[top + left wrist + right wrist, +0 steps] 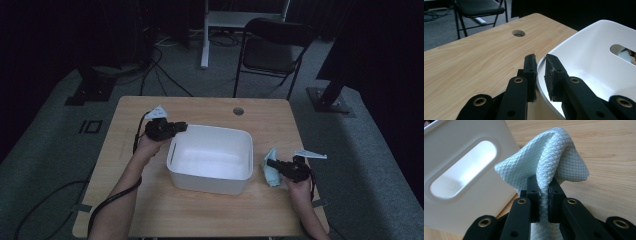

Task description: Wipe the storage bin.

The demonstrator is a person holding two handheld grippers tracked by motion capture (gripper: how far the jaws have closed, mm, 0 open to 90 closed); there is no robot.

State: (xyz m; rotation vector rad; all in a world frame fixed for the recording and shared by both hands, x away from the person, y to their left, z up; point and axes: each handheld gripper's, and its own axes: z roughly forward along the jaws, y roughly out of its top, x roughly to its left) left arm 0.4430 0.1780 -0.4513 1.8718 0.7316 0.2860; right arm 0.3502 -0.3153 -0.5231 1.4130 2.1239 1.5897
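- Above the pale wooden table (150, 210), the high view shows a white rectangular plastic tub (210, 159) at mid-table. The left gripper (176, 127) sits at the tub's far left corner. The right gripper (272, 163) is just beside the tub's right wall and holds a pale blue waffle-textured cloth (272, 172).
- Along the left gripper (541, 75), the tub's rim (539, 65) runs between the two black jaws. They stand narrow, one outside the wall and one inside, seemingly pinching it.
- Along the right gripper (544, 200), the jaws are clamped tight on a fold of the cloth (549, 162), which bulges above them. The tub's handle slot (461, 170) lies close on its left, so this hand is nearer for carrying the cloth over the wall.
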